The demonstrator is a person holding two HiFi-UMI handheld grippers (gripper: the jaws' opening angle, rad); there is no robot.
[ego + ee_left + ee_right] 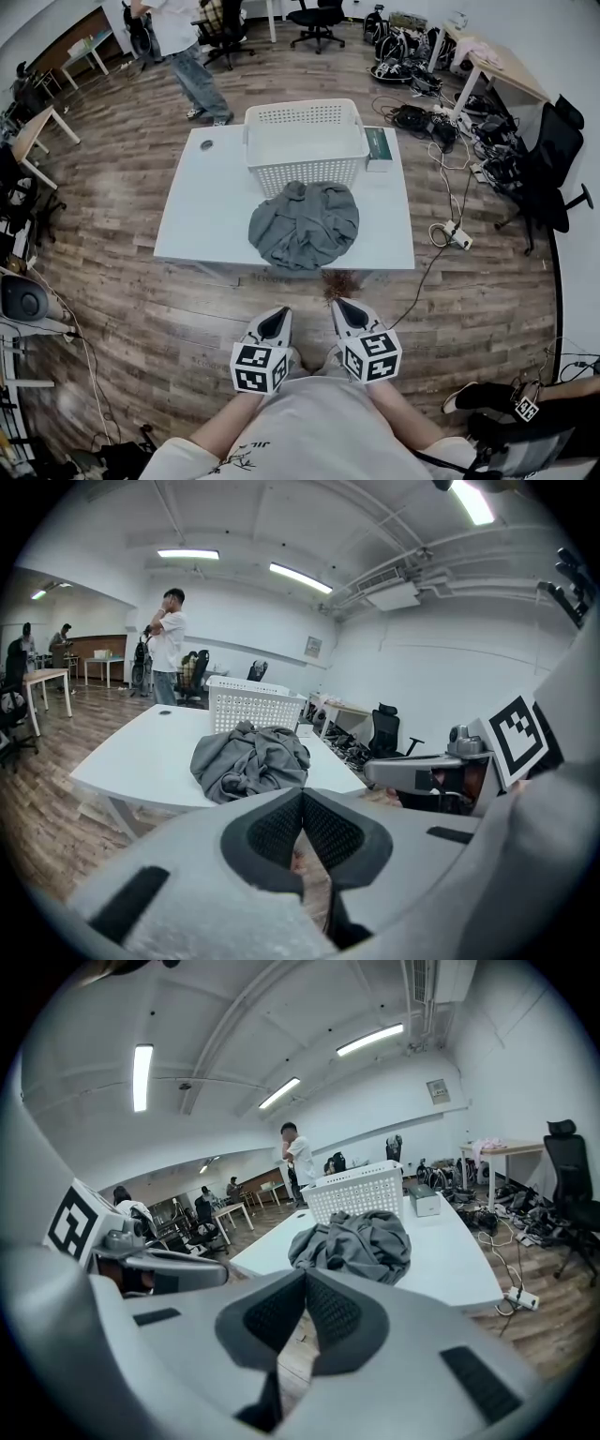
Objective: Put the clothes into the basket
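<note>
Grey garment (304,223) lies crumpled on the table (202,216), against the front wall of the white basket (305,175). Left claw (273,323) and right claw (349,314): both closed, empty, short of the table. Cloth judged soft, light, floppy; pinch a raised fold.

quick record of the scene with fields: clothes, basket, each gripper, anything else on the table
clothes: grey heap on the white table, just in front of the basket
basket: white, perforated, looks empty
left gripper: shut, empty, short of the table
right gripper: shut, empty, short of the table
else on table: box beside the basket
</note>
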